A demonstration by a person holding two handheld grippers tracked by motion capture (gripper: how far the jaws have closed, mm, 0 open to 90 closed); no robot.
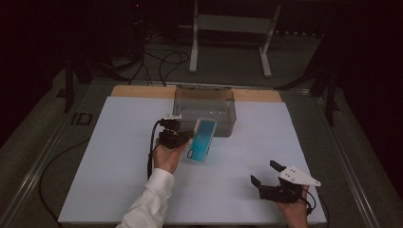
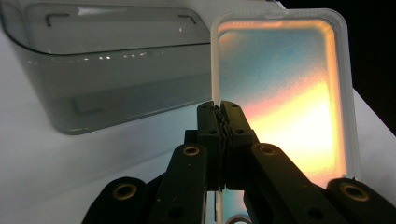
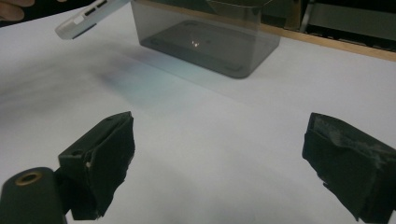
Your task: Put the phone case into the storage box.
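The left gripper [image 1: 183,138] has its jaws pinched together on the long edge of one teal, translucent-rimmed phone case [image 1: 201,139], held tilted just in front of the single smoky clear plastic box [image 1: 204,110]. The left gripper view catches an orange glare across the case [image 2: 280,102]; the right gripper view shows its side cutouts [image 3: 86,16]. The box [image 3: 205,39] appears empty, though reflections blur it. Well nearer the person than the box, the right gripper [image 1: 266,175] has jaws wide apart above the white sheet [image 1: 114,166].
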